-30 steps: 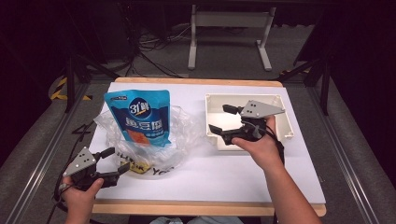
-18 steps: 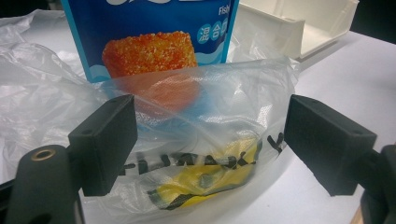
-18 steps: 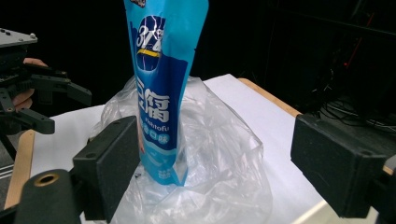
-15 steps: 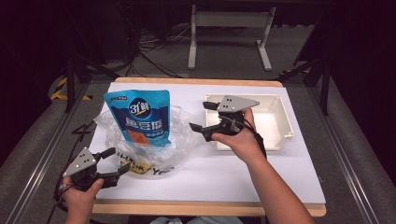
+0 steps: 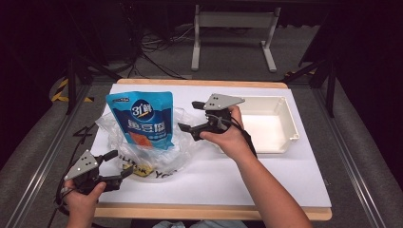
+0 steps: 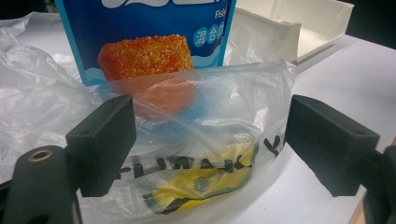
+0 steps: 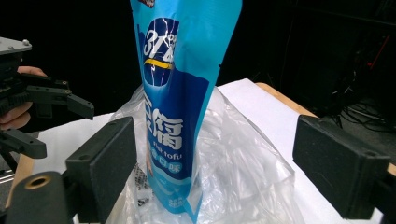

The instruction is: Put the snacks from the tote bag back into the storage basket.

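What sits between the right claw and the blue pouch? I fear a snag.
Only clear bag plastic, seen in the high view; the right claw is open toward the pouch.

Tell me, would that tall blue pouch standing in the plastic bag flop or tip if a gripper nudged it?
Probably tips easily: the blue pouch stands tall and thin, propped only by the crumpled clear plastic bag. Its glossy film looks slippery and likely bends rather than staying stiff.

The right claw [image 5: 189, 118] has left the tray [image 5: 290, 124] and swung across the worktop toward the pouch [image 5: 140, 119]; it now hangs just beside the bag [image 5: 185, 142], jaws apart, with the pouch between them in the right gripper view
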